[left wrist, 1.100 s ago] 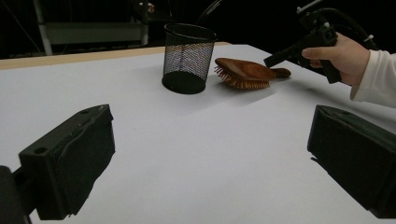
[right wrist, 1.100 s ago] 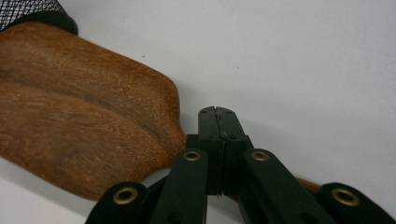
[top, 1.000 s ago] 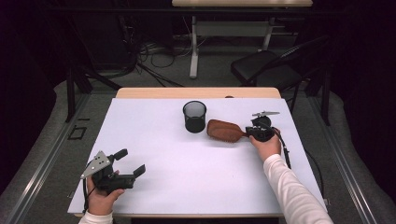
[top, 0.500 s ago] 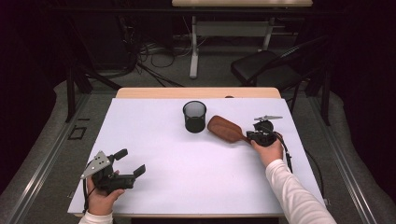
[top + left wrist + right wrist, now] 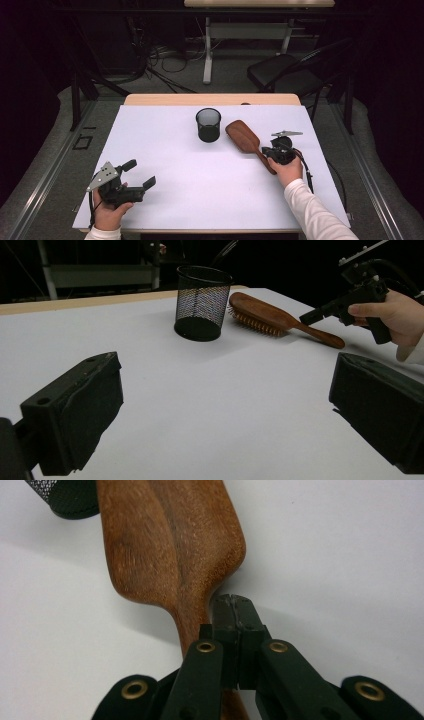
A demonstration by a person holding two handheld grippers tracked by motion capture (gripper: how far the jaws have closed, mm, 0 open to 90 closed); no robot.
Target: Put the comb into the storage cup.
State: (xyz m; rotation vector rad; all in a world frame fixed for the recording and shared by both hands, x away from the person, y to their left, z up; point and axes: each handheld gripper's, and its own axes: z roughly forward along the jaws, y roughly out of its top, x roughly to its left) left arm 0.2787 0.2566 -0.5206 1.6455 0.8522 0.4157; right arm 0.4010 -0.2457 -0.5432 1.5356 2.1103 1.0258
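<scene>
White tabletop (image 5: 200,200), black mesh cup (image 5: 208,125), wooden hairbrush (image 5: 242,136) beside it; right gripper (image 5: 266,152) fingers pressed together, left gripper (image 5: 139,175) fingers spread.

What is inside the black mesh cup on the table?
The mesh cup looks empty: only its dark bottom shows through the mesh. The near wall hides part of the inside, so something small and flat could be missed.

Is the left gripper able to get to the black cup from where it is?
Probably yes. The left gripper sits open near the table's front edge, and bare white surface lies between it and the black cup. The hairbrush lies past the cup's far side.
</scene>
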